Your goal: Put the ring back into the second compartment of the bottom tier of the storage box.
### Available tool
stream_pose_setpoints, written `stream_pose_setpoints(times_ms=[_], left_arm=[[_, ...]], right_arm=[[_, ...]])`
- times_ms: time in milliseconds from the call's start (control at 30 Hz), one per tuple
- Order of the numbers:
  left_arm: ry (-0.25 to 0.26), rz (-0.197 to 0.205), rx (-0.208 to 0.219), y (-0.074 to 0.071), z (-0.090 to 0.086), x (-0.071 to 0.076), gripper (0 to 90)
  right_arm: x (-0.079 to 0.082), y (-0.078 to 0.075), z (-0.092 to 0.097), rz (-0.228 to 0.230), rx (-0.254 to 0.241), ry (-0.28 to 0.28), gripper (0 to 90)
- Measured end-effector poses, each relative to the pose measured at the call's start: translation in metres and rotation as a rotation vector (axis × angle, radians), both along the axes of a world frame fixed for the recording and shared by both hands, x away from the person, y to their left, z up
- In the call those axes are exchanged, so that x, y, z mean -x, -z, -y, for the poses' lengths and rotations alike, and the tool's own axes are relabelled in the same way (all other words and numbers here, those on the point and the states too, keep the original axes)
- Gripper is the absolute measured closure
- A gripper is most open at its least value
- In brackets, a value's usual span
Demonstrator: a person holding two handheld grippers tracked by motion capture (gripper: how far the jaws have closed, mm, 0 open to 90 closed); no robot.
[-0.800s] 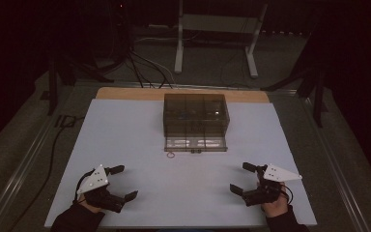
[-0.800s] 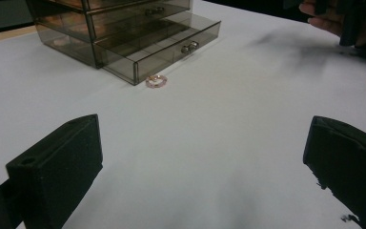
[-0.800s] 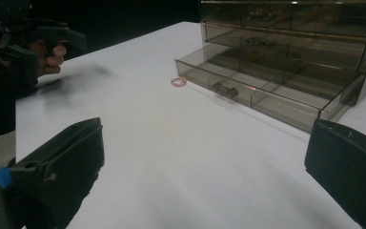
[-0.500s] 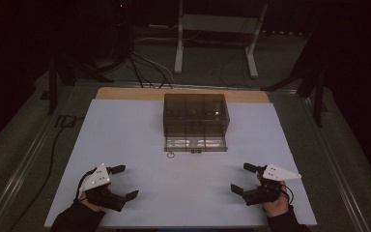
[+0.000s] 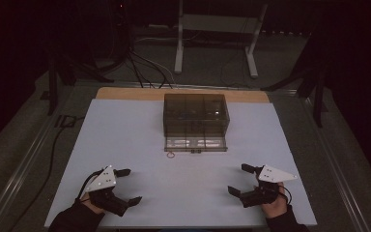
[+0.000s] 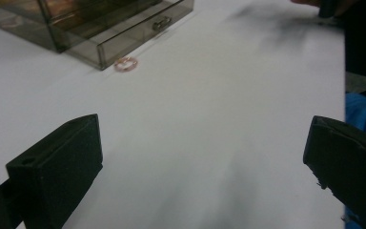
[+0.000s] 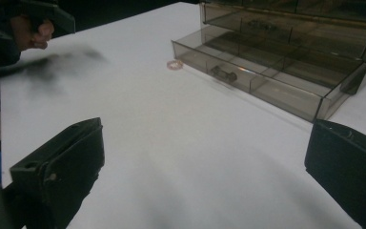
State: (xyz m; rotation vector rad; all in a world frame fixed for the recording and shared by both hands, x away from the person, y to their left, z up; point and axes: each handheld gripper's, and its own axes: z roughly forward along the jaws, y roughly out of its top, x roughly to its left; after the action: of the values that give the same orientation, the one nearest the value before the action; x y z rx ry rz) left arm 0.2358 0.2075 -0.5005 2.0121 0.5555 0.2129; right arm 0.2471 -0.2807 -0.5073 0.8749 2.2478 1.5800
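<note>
A smoky clear drawer box point(image 5: 195, 115) stands at the middle back of the white table point(image 5: 125, 130), its bottom drawer point(image 5: 196, 143) pulled out. A small pink ring point(image 5: 170, 155) lies on the table just in front of the drawer's left corner; it also shows as the ring point(image 6: 126, 64) and the ring point(image 7: 174, 64). My left gripper point(image 5: 128, 186) rests open near the front left edge. My right gripper point(image 5: 240, 179) rests open near the front right edge. Both sets of jaws are wide apart with nothing between them.
The drawer box point(image 6: 90, 24) sits far left in the left gripper view, and the open drawer point(image 7: 262, 71) upper right in the right gripper view. A metal stand point(image 5: 215, 34) and cables point(image 5: 145, 63) lie on the floor behind the table.
Both grippers have shifted slightly but stay open near the front edge. Nothing else has moved.
</note>
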Motion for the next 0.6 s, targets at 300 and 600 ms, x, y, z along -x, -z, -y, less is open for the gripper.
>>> stream_pose_setpoints(times_ms=[300,600], left_arm=[[0.042,0.01,0.002,-0.014,0.012,-0.004,0.6],[0.067,0.009,0.008,-0.026,0.019,-0.012,0.6]], right_arm=[[0.001,-0.002,-0.001,0.007,-0.005,0.017,0.0],[0.002,-0.002,0.0,0.005,-0.016,0.022,0.0]])
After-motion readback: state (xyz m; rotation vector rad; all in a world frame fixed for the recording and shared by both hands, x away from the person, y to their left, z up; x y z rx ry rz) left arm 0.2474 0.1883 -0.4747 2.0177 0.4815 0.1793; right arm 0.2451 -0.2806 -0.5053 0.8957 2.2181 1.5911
